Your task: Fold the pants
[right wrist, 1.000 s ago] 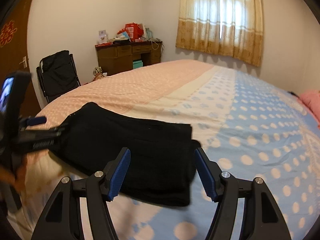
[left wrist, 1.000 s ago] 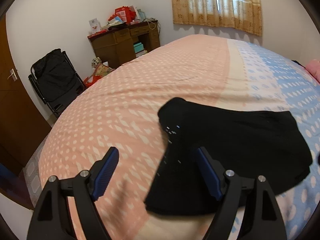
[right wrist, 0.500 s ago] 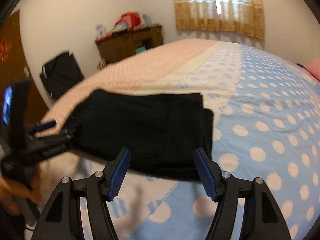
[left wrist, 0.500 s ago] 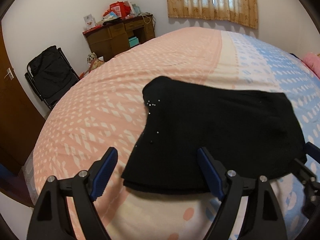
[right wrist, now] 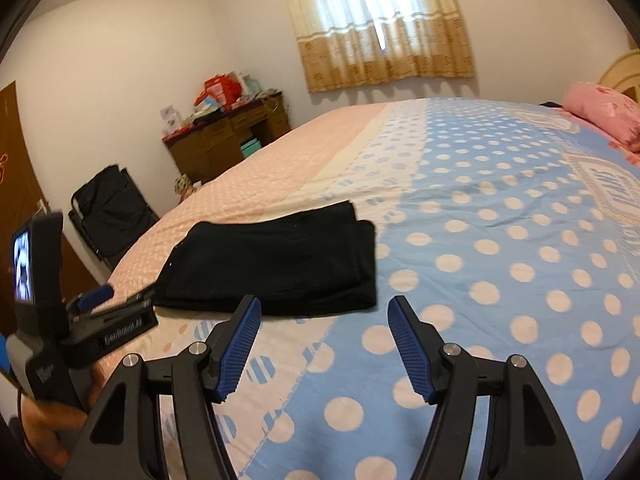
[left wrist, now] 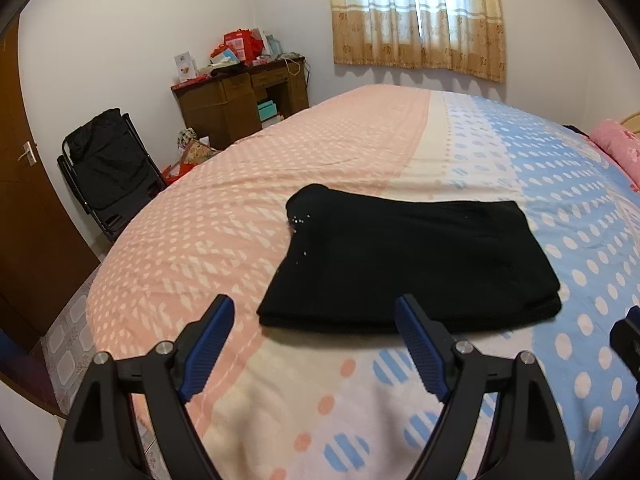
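1. At the bottom of each wrist view, the left gripper (left wrist: 316,344) and right gripper (right wrist: 324,340) hang with jaws spread wide, holding nothing.
2. Just beyond them, mid-frame, the folded black pants (left wrist: 412,264) lie flat on the polka-dot bedspread (left wrist: 248,240).
3. Far back, upper left, stands a wooden desk (left wrist: 240,100).

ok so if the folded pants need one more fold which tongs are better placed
Probably the left tongs: open, pointing straight at the near edge of the black pants. The right tongs, also open, hang over bare bedspread past the pants' end.
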A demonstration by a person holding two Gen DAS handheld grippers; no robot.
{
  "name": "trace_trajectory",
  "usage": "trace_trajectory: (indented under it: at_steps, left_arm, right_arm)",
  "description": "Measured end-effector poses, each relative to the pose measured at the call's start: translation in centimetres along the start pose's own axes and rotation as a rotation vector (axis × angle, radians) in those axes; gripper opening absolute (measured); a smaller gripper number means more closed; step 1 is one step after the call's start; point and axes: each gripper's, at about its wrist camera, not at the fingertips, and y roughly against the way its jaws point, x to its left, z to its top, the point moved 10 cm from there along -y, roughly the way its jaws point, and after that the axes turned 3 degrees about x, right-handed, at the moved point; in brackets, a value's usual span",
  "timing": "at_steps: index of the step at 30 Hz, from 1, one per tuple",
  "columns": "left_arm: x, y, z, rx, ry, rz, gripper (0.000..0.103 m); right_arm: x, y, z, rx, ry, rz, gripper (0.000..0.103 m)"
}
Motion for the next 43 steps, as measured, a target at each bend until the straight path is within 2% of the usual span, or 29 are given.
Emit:
trace_trajectory:
  at_steps: [8, 15, 27, 33, 37, 43]
  left_arm:
    - [-1.0, 2.1, -2.6, -0.007, -0.035, 0.007, 0.1]
    - [-1.9, 3.0, -3.9, 0.03, -0.059, -0.009, 0.102]
    - [-2.2, 5.4, -4.4, -0.004, -0.051, -0.019, 0.102]
    - [-1.9, 6.1, -4.1, -0.016, -0.009, -0.048, 0.103]
    - [-1.4, 6.2, -3.8, -0.028, -0.03, 0.024, 0.103]
    - [-1.6, 6.5, -3.6, -0.051, -0.024, -0.009, 0.103]
  right_arm:
    - [-0.2, 3.0, -0.1, -0.044, -0.016, -0.024, 0.068]
    - [0.4, 6.0, -0.2, -0.126, -0.008, -0.042, 0.069]
    - [0.5, 7.2, -0.5, -0.139, -0.008, -0.049, 0.071]
    - [0.9, 7.6, -0.5, -0.149, 0.016, -0.068, 0.071]
    - [1.0, 7.7, -0.6, -0.152, 0.012, -0.067, 0.071]
    - [0.9, 7.7, -0.6, -0.154, 0.013, -0.073, 0.071]
